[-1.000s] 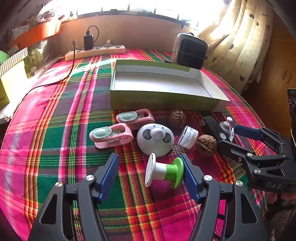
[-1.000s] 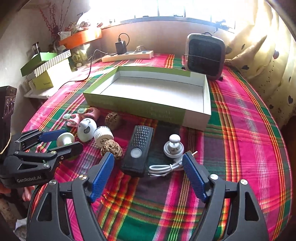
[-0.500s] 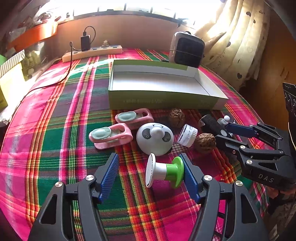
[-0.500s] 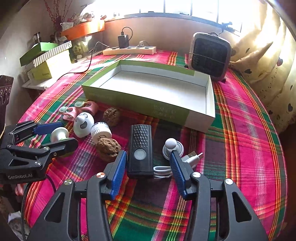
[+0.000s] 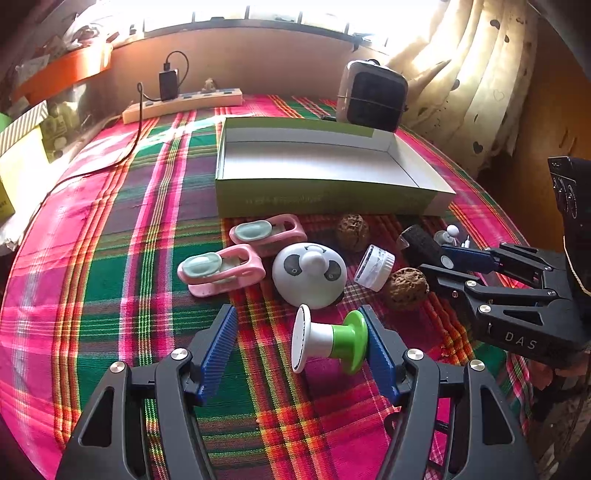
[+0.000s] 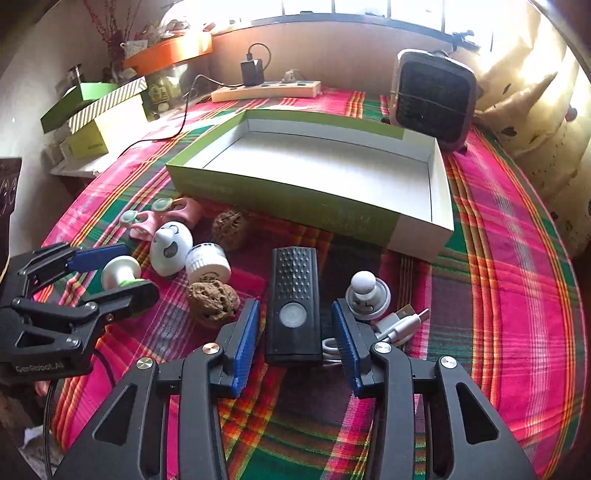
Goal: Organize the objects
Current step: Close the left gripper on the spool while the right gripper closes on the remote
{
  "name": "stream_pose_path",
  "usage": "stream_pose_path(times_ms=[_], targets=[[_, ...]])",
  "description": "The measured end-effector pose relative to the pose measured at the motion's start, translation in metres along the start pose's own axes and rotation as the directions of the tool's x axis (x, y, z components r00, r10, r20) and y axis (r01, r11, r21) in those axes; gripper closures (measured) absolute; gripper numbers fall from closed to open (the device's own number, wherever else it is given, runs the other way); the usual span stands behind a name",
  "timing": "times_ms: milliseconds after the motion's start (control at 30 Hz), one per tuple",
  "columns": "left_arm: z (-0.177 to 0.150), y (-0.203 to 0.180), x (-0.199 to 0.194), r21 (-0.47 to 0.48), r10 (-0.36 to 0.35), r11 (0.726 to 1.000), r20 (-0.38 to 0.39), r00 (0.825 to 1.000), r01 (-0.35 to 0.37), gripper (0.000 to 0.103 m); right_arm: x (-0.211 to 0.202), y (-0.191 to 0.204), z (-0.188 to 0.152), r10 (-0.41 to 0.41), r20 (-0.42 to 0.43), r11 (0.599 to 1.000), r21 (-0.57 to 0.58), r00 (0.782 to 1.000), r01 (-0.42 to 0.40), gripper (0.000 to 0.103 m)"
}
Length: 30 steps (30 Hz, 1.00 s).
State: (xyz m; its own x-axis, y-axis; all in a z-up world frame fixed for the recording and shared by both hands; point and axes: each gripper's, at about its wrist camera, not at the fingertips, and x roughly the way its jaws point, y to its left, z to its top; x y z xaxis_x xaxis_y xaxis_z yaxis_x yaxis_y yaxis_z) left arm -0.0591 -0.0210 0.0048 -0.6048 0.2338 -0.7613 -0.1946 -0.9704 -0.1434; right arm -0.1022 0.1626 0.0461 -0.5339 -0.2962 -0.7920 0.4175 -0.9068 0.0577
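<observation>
Squarely between the parted right claw (image 6: 295, 332) fingers, the black remote (image 6: 294, 302).

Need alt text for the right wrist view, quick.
The right hand-held gripper, open, straddles a black rectangular remote-like device on plaid cloth. Beyond lies an empty green-and-white cardboard box; the left hand-held gripper brackets a white-and-green spool.

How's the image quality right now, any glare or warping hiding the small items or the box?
Left wrist view: window blown out white, glare streak on cloth near the power strip; items sharp, box edges bowed by fisheye. Right wrist view: window overexposed, curtain washed out; black device and box clear, corners vignetted dark.
</observation>
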Motion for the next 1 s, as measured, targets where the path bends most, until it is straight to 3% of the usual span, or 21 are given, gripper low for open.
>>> stream_pose_path(times_ms=[433, 600, 767, 1000], targets=[[-0.0005, -0.0025, 0.002, 0.023, 0.036, 0.999, 0.001, 0.999, -0.036, 0.039, 0.0056, 0.002, 0.0047, -0.025, 0.011, 0.999, -0.025, 1.0, 0.025, 0.062], [0.0003, -0.0016, 0.0024, 0.027, 0.064, 0.998, 0.002, 0.998, -0.064, 0.055, 0.0042, -0.0017, 0.0035, -0.042, 0.021, 0.999, -0.011, 0.999, 0.042, 0.075], [0.0016, 0.0013, 0.0025, 0.023, 0.079, 0.997, 0.005, 0.997, -0.079, 0.07, 0.0038, -0.0034, 0.0034, -0.037, 0.023, 0.999, -0.005, 0.999, 0.037, 0.075], [0.0027, 0.0033, 0.0029, 0.021, 0.084, 0.996, 0.005, 0.996, -0.084, 0.073, 0.0036, -0.0036, 0.0037, -0.037, 0.023, 0.999, -0.005, 0.999, 0.037, 0.075]])
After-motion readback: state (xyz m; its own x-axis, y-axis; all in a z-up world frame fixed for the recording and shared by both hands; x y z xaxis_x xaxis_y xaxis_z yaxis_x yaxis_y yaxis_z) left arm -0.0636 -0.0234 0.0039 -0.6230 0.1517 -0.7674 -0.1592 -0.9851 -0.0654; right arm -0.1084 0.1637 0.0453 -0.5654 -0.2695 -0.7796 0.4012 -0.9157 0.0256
